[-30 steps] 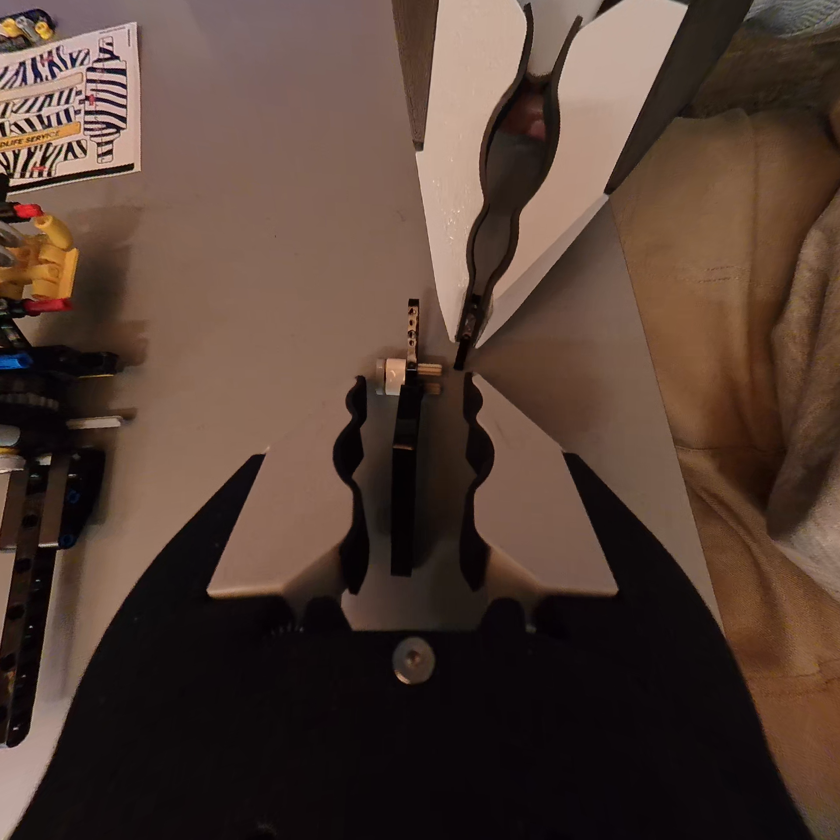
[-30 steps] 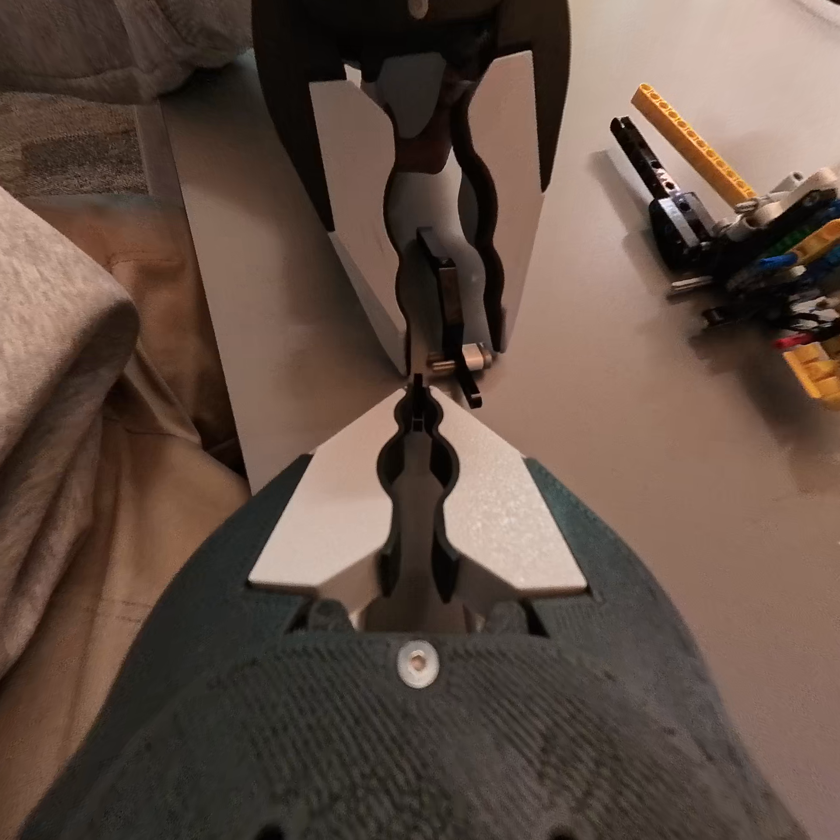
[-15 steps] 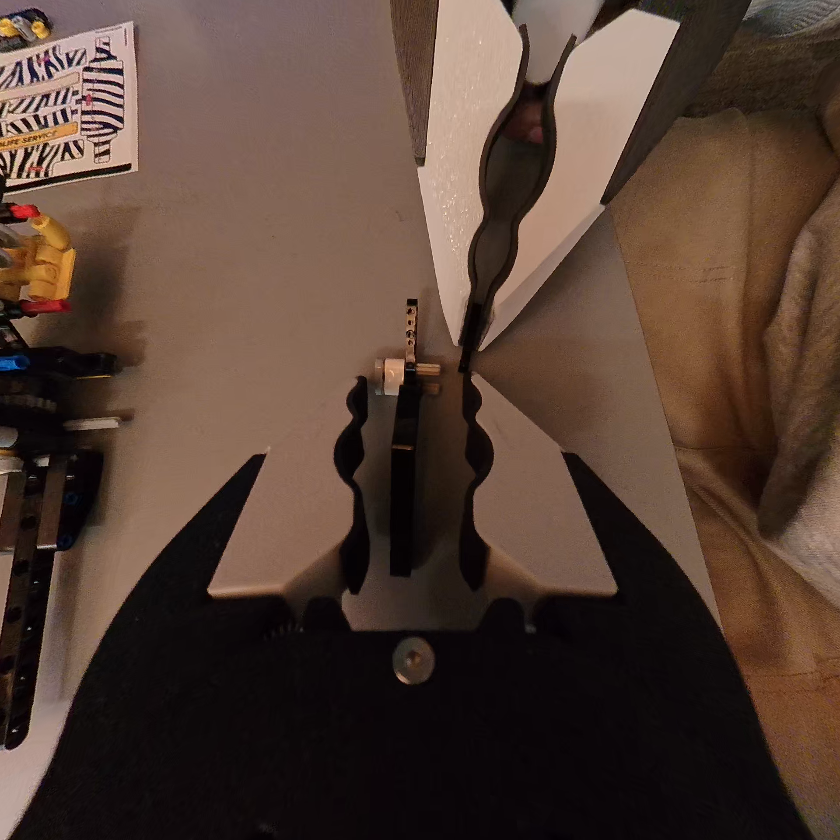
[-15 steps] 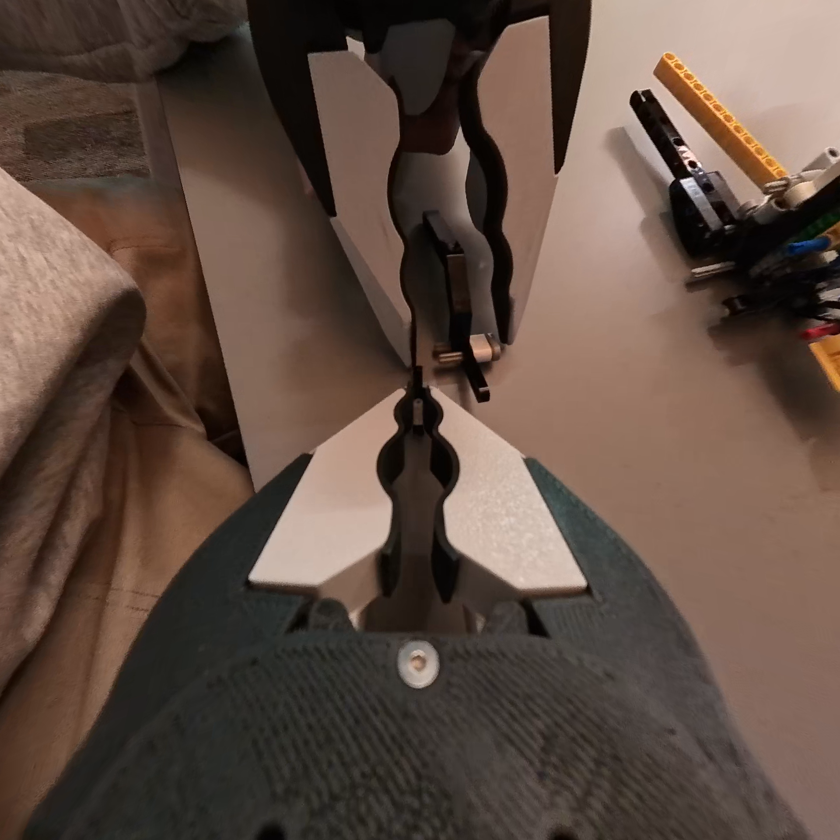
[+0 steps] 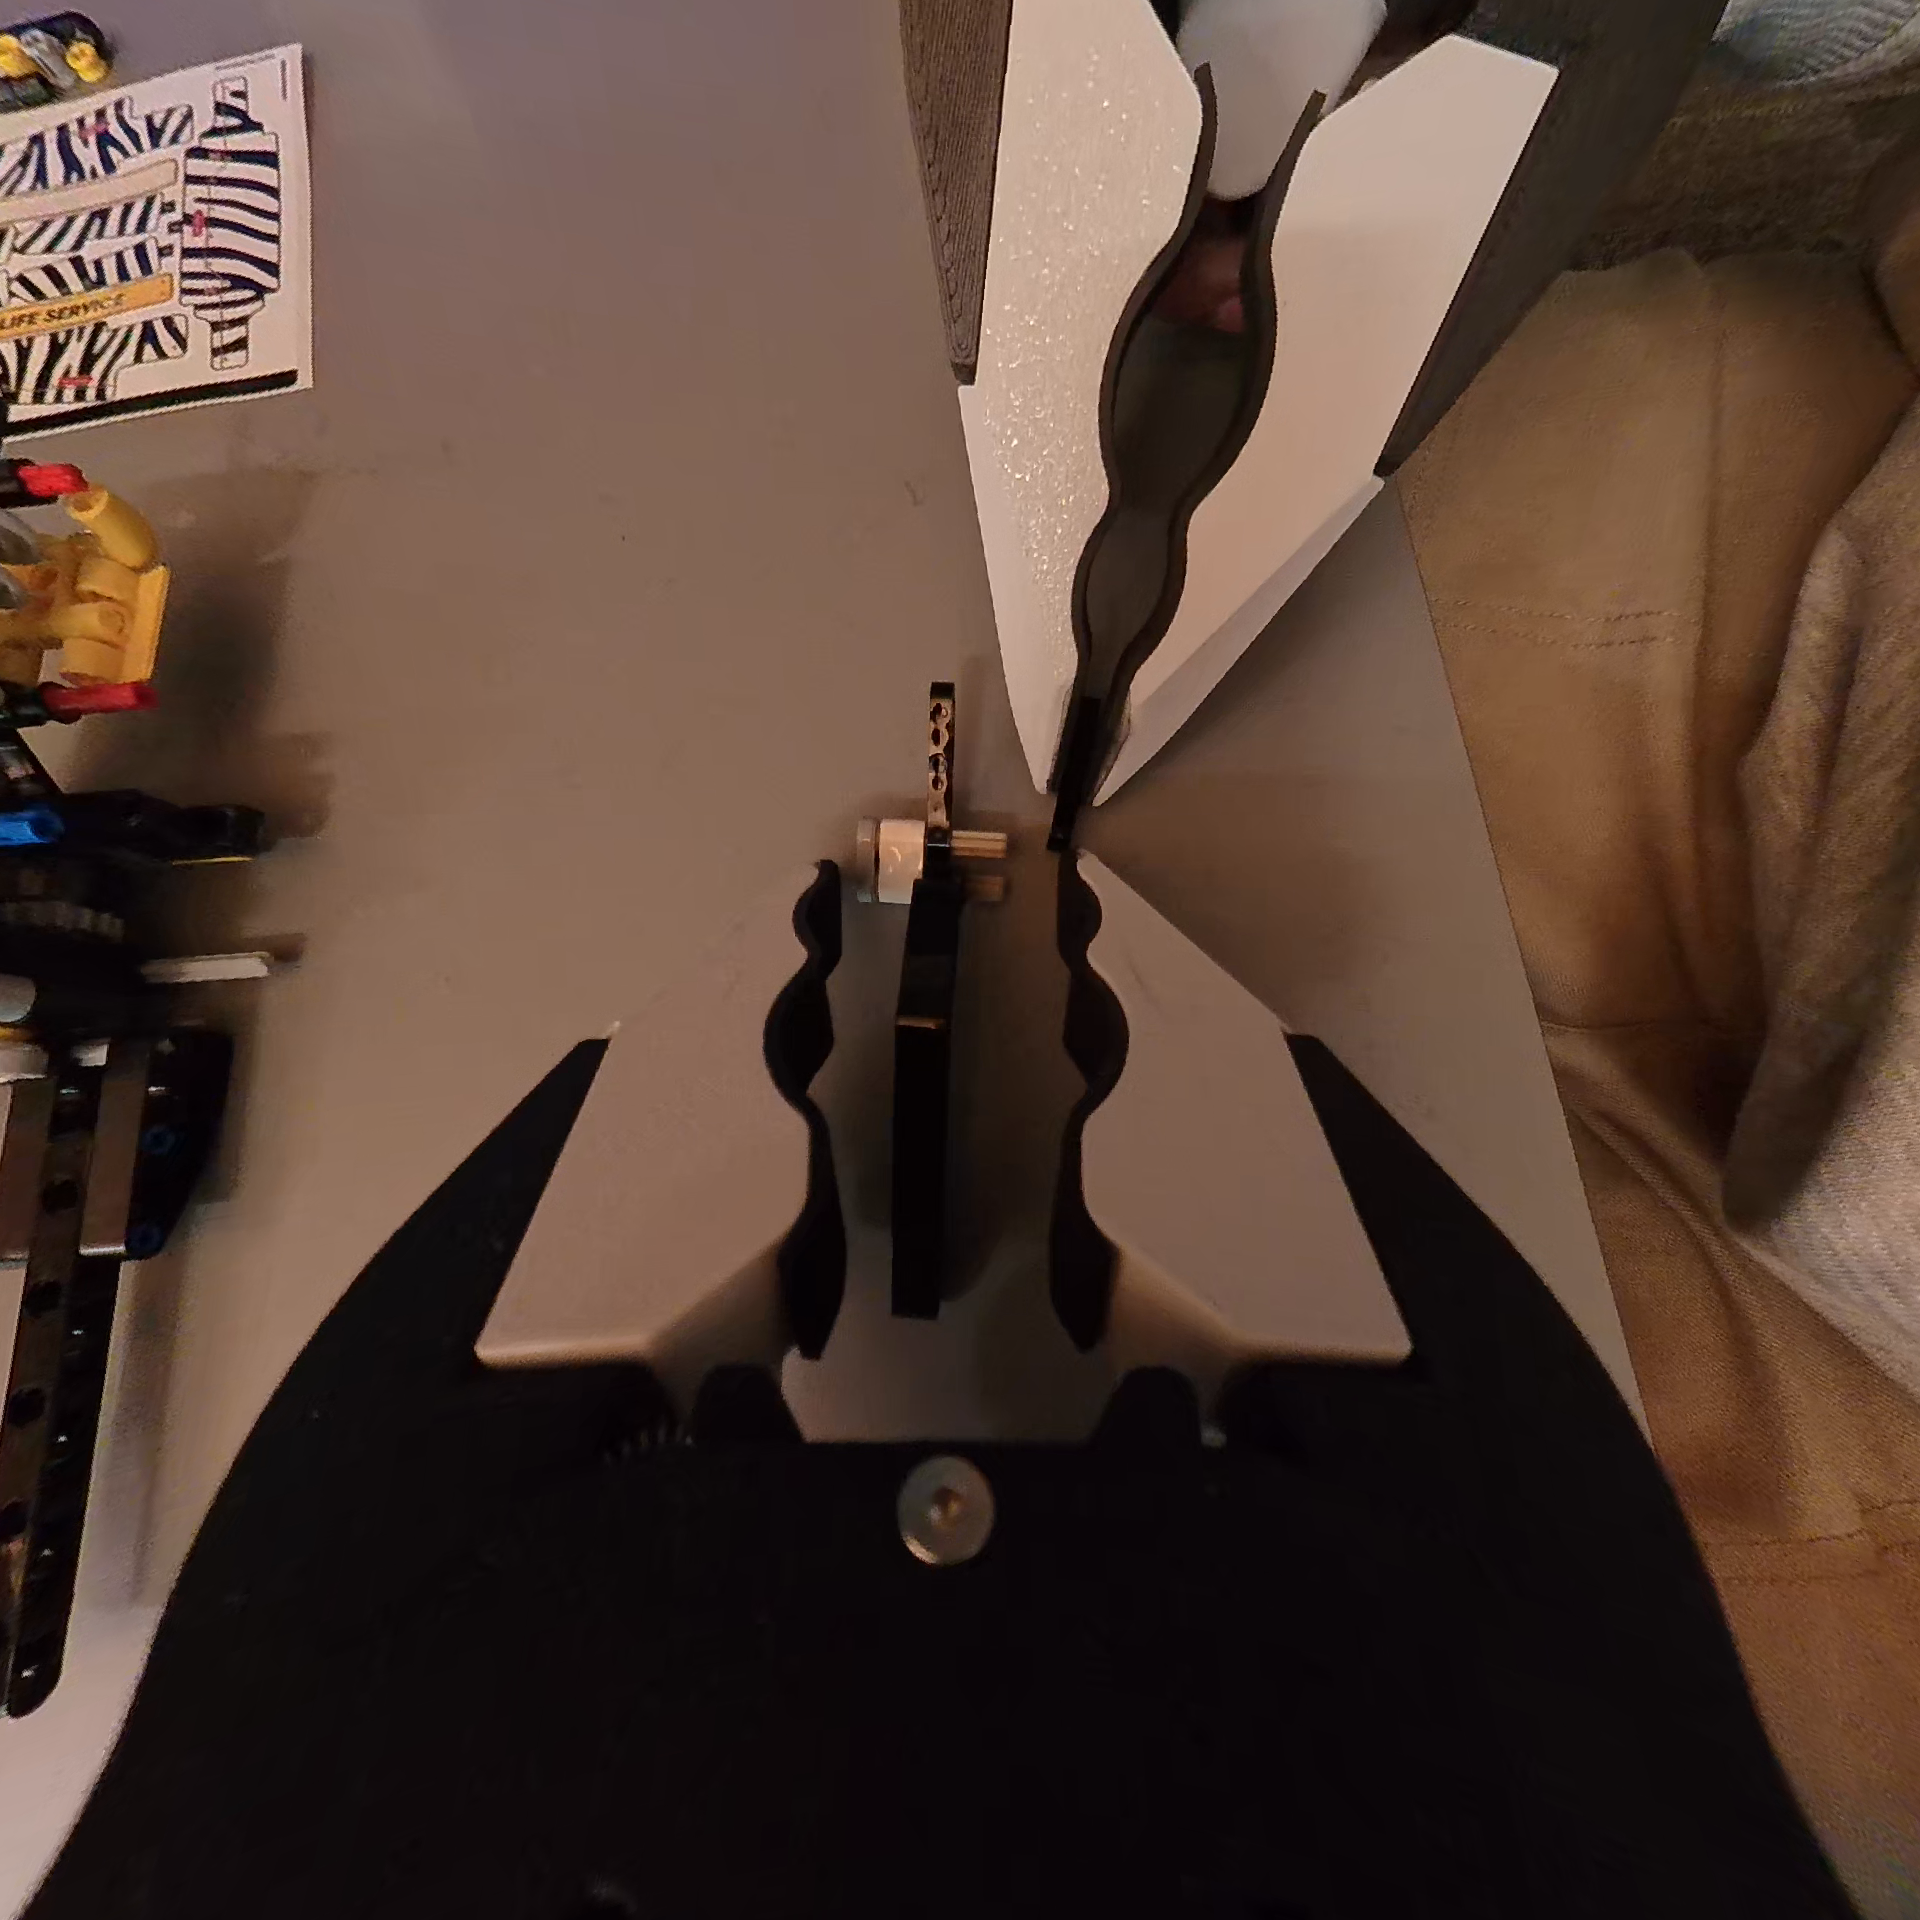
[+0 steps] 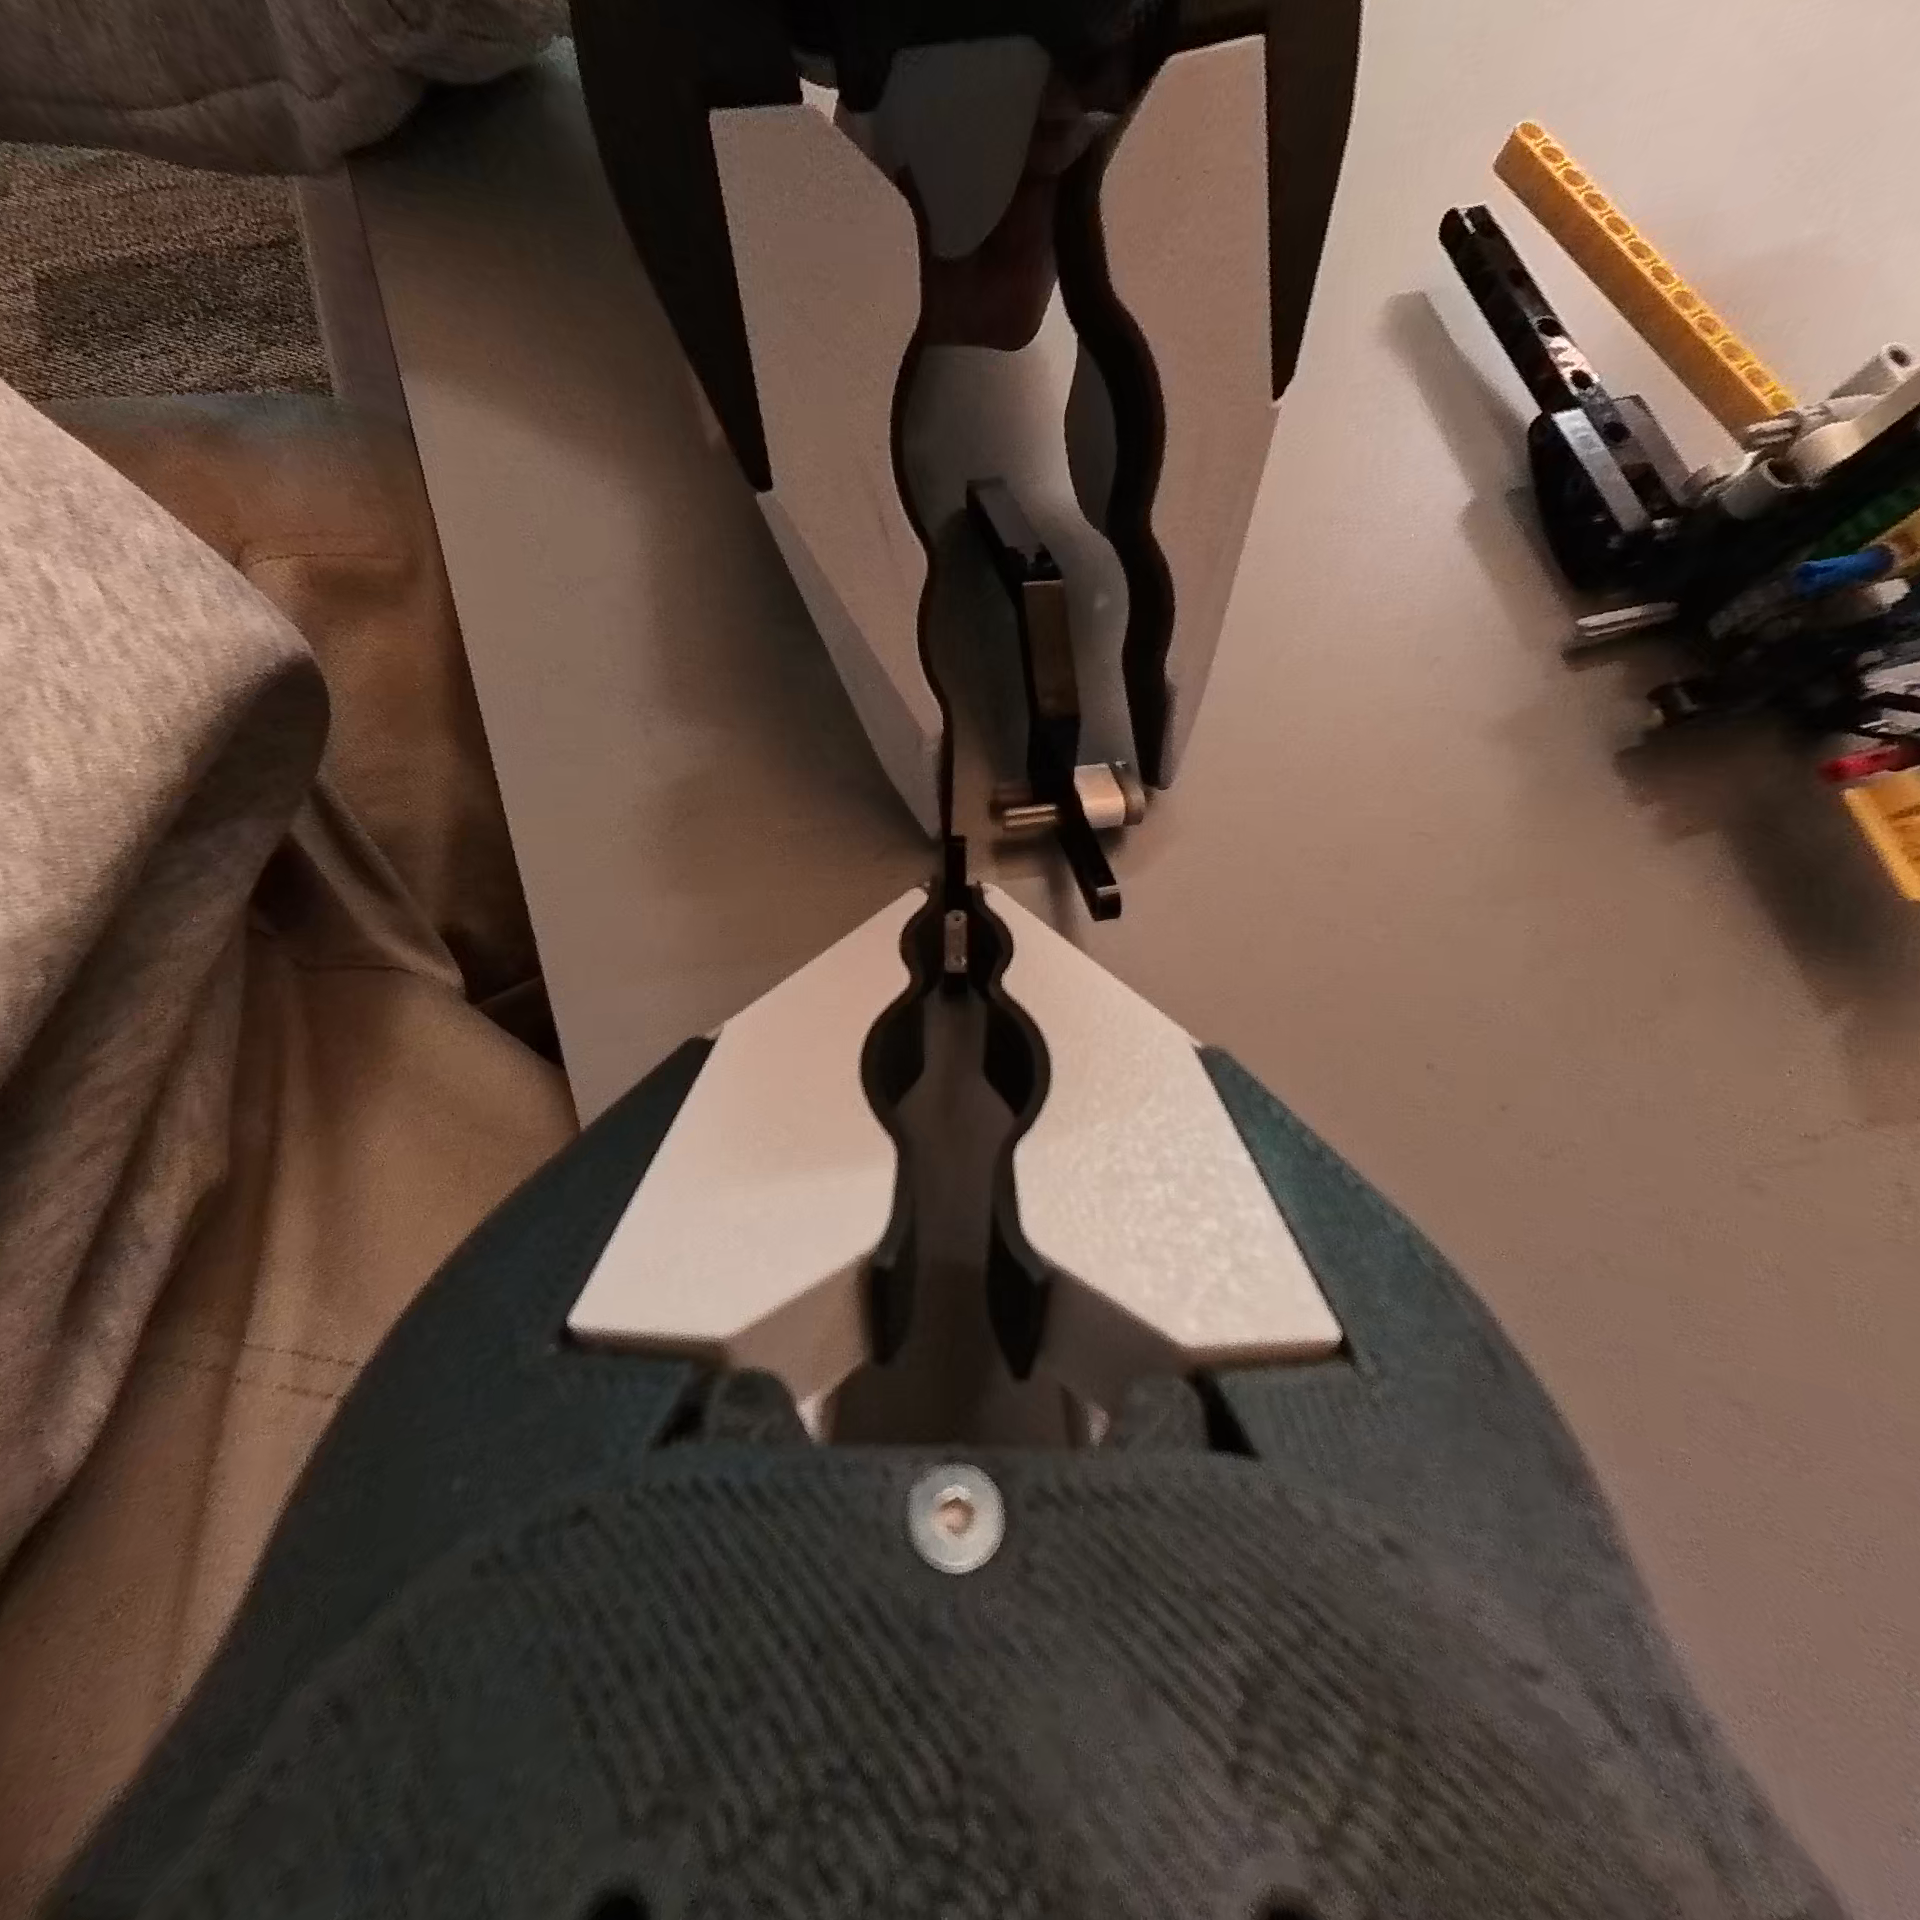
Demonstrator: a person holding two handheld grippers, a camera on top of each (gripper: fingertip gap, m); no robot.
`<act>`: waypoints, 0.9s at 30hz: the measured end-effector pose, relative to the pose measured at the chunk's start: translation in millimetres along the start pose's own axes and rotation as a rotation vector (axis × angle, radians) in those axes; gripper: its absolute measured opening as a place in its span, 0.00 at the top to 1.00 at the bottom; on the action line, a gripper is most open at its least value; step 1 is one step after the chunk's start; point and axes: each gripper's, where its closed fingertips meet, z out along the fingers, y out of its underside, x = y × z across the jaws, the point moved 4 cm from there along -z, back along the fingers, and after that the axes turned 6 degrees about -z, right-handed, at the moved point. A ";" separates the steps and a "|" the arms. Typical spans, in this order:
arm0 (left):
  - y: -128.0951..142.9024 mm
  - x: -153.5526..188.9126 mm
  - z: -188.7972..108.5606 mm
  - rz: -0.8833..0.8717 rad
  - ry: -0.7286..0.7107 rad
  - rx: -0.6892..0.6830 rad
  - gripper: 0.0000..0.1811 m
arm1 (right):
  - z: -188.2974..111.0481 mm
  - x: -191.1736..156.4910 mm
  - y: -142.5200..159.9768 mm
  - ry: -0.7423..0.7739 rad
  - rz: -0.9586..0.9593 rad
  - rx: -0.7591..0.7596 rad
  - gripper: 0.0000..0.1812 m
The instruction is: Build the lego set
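Since a second earlier we saw our right tongs, clamped on a black pin, near our released left tongs around the black beam assembly.

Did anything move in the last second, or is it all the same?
Only a little. The right tongs, shut on a small black piece, slid closer until the piece nearly touches the tip of the left tongs. Nothing was grabbed or dropped. The left tongs stayed open around the black beam with its white bush, which did not move.
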 end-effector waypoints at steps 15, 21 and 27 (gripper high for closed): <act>0.0 -0.2 0.2 -0.003 0.002 -0.001 0.76 | -2.0 -0.6 1.5 -0.014 0.006 0.001 0.98; 0.0 -0.4 0.2 -0.004 0.003 -0.001 0.76 | -2.1 0.1 1.6 -0.006 0.006 0.001 0.97; 0.1 -0.5 0.3 -0.005 0.005 -0.002 0.76 | -2.2 1.9 2.0 -0.003 0.022 0.001 0.95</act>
